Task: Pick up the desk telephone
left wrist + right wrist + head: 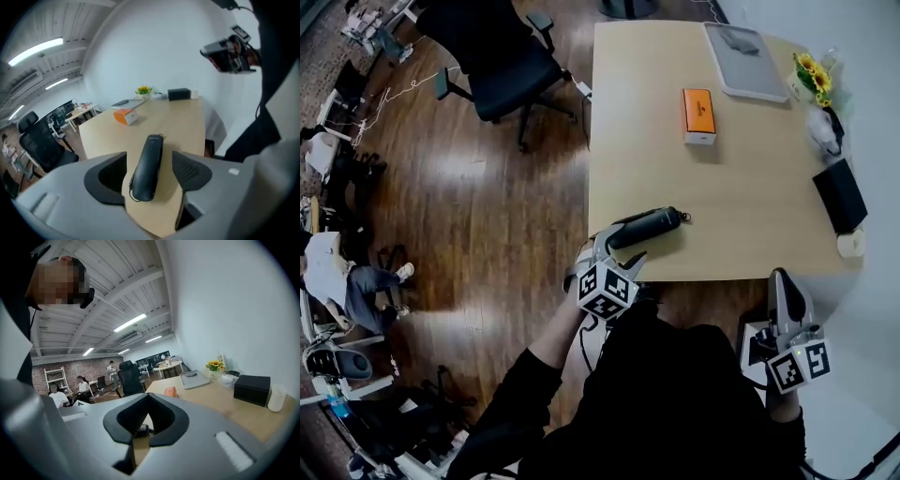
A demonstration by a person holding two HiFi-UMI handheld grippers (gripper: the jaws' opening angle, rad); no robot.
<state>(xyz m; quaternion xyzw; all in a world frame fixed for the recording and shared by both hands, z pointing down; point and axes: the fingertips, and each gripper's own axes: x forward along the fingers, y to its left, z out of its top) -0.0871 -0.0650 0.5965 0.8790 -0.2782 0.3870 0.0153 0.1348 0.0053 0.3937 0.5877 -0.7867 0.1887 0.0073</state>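
The desk telephone is a black handset (649, 225) with a coiled cord, lying on the light wooden table (750, 216) near its front left corner. My left gripper (622, 246) is open at the handset's near end. In the left gripper view the handset (149, 164) lies lengthwise between the two jaws, with bare table showing on either side of it. My right gripper (780, 277) hangs off the table's front edge at the right. Its jaws (148, 397) meet at the tips, shut on nothing.
An orange box (698, 115) lies mid-table, with a grey tray (744, 61) at the far end. Sunflowers (813, 77), a black box (839, 195) and a white cup (851, 244) line the right edge by the wall. A black office chair (502, 56) stands left of the table.
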